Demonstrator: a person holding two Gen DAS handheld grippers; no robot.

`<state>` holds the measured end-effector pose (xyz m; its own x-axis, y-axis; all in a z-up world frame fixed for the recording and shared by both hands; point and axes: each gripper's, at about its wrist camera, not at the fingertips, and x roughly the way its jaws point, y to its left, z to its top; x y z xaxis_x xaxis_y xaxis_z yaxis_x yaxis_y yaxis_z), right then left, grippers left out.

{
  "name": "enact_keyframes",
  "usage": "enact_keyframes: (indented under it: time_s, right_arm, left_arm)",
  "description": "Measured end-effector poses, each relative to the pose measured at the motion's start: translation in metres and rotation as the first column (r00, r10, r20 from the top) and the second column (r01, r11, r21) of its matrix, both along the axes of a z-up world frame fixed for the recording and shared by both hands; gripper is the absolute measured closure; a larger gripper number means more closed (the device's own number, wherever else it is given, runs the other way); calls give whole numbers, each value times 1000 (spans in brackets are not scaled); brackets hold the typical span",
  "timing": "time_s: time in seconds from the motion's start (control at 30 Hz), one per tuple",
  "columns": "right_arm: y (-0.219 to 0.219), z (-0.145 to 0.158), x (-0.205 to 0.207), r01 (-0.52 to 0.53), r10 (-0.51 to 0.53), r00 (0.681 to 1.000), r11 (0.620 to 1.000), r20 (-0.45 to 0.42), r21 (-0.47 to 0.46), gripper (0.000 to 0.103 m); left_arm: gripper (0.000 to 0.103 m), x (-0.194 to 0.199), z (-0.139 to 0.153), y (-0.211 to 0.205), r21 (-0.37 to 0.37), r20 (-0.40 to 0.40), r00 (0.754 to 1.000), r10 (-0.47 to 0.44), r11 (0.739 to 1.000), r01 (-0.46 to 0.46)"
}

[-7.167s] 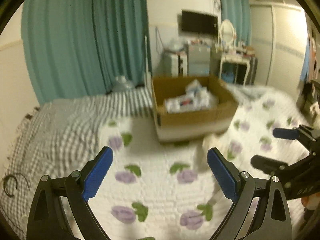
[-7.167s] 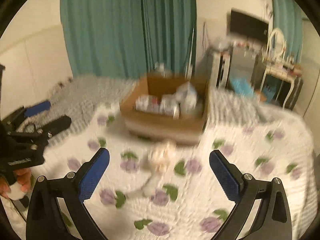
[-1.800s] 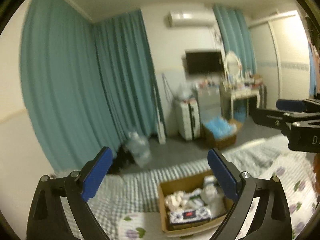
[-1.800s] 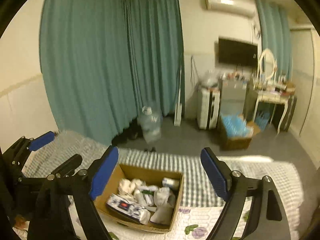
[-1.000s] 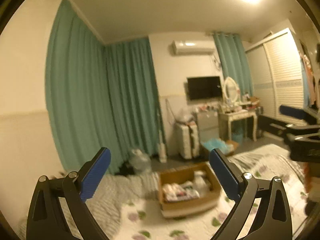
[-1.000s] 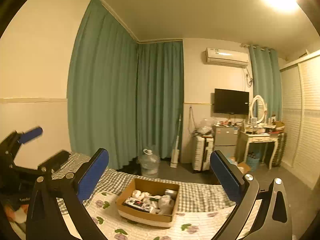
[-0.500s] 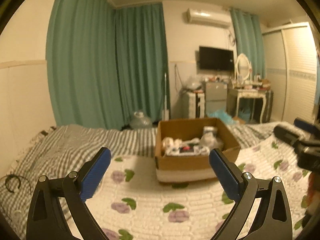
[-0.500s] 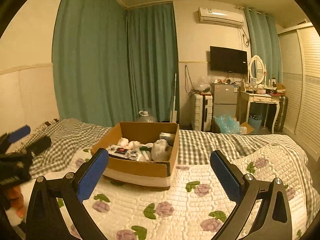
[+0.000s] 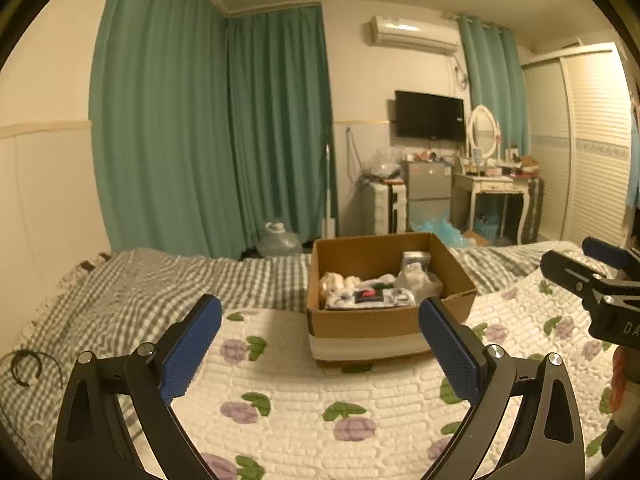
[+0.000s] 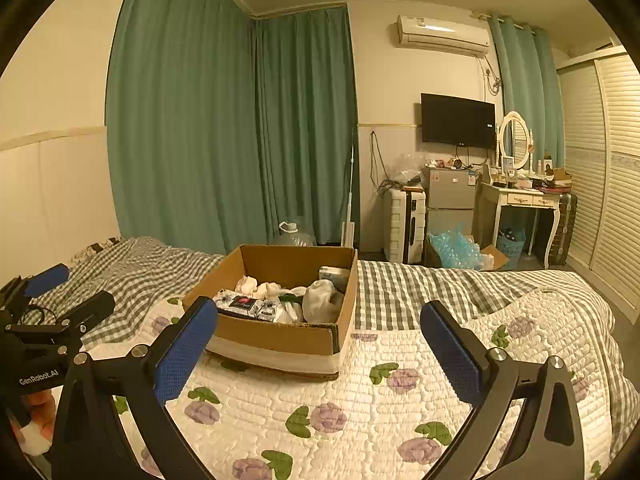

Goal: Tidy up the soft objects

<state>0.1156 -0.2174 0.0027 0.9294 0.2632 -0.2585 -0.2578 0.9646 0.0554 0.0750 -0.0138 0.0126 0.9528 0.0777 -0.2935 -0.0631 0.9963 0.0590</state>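
Observation:
A brown cardboard box (image 9: pixel 360 322) stands on the bed ahead of both grippers; it also shows in the right wrist view (image 10: pixel 280 338). Inside lie several soft things: white socks (image 10: pixel 320 300), a cream bundle (image 9: pixel 334 280) and a patterned pack (image 10: pixel 244 304). My left gripper (image 9: pixel 320 350) is open and empty, held above the quilt in front of the box. My right gripper (image 10: pixel 318 350) is open and empty too, to the right of the left one. Each gripper shows at the edge of the other's view.
The bed has a white quilt with purple flowers (image 9: pixel 352 428) and a grey checked blanket (image 10: pixel 400 292) behind. A black hair band (image 9: pixel 24 366) lies at the left. Beyond the bed are green curtains (image 9: pixel 240 140), a water jug (image 9: pixel 278 240), a fridge and a dressing table (image 10: pixel 520 200).
Both grippers swung up toward the ceiling and back down to the bed and box. Half a second ago to now they have barely moved; both stay open.

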Motion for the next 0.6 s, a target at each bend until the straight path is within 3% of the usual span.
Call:
enact_keyframes:
  time_s: [0.6]
  right_arm:
    - [5, -4, 0, -17, 17, 1000, 1000, -17, -16, 1]
  left_arm:
    - [2, -2, -3, -3, -1, -17, 1000, -14, 1000, 14]
